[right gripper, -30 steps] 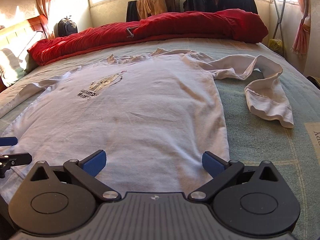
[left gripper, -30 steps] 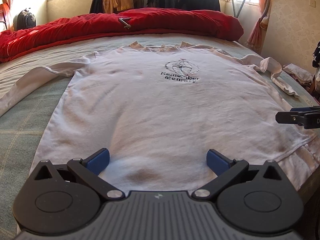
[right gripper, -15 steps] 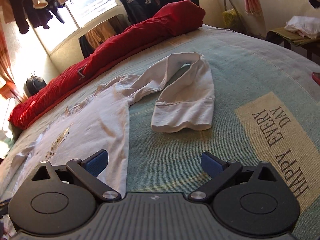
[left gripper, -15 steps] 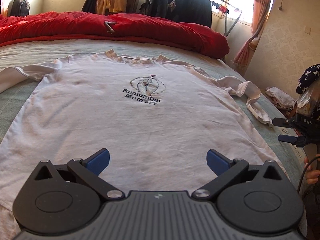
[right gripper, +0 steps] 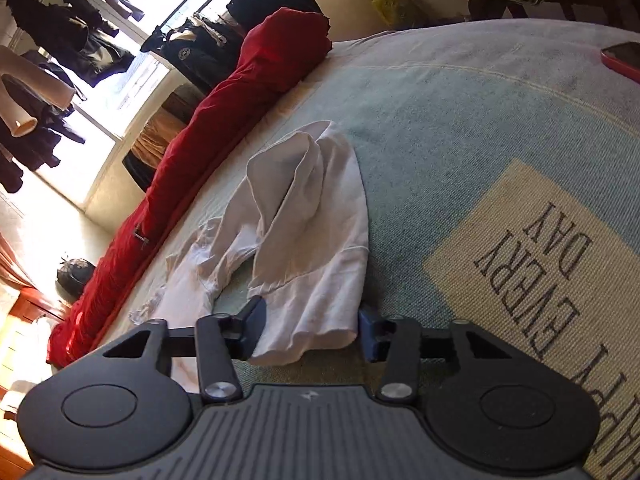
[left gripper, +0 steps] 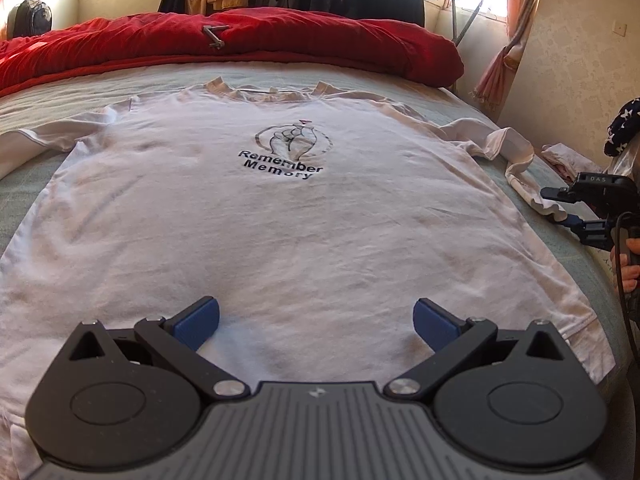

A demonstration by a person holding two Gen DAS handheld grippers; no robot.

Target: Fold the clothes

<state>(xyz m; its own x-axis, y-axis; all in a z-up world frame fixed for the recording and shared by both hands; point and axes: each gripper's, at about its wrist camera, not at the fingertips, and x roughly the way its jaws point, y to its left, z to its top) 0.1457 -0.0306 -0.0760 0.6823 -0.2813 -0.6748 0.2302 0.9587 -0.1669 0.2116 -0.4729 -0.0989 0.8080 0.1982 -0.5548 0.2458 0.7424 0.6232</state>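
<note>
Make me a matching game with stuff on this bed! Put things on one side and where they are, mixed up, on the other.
Things:
1. white long-sleeved shirt with black print
2. rumpled red quilt
3. crumpled white sleeve cuff
4. beige patch with dark letters

Places:
A. between the fingers of the right hand-held gripper, whose jaws are closing
B. piled along the far edge of the bed
C. spread flat in the middle of the bed
D. sewn into the blue-green bedspread, beside the cuff

Pairs: 1-C, 2-B, 3-A, 4-D

Red phone [right gripper: 624, 60] cut off at edge
</note>
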